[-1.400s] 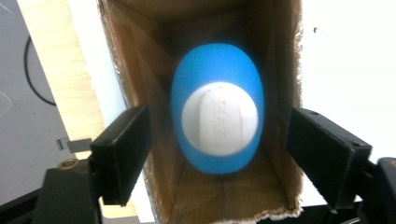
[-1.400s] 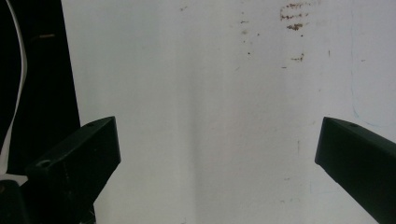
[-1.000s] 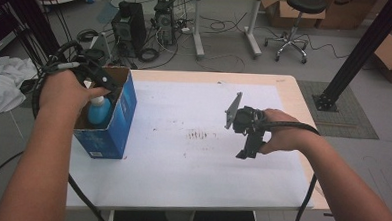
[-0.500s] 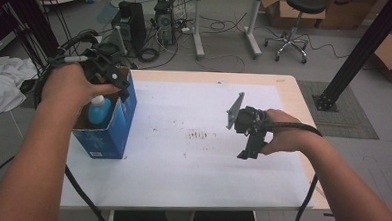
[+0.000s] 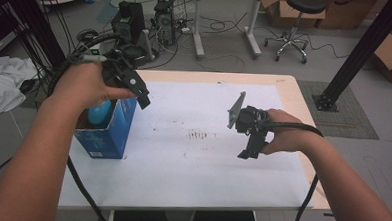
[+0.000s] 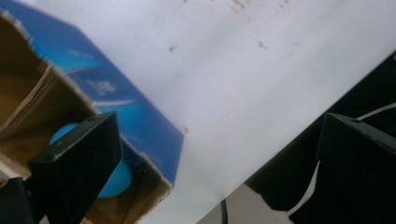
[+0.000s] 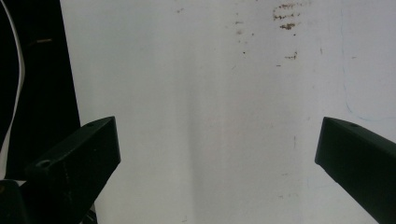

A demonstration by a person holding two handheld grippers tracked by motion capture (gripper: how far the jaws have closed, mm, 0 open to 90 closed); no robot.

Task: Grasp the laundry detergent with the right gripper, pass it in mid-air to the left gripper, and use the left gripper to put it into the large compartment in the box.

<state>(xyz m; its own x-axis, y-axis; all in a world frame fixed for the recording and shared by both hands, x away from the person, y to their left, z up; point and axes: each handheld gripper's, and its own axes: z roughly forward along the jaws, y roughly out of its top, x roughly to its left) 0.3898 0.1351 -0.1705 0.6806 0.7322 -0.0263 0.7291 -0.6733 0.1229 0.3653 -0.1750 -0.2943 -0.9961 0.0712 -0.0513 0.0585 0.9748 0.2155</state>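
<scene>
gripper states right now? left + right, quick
Left gripper: open, jaws have just been opening, nothing between them, above the blue box.
Right gripper: open, empty, over the white table.

The box (image 5: 105,131) stood at the left edge of the table (image 5: 190,190), with the ball (image 5: 100,112) inside it. The left gripper (image 5: 135,88) hung above the box's far right corner. The right gripper (image 5: 247,143) was well to the box's right, over the table's middle-right part.
</scene>
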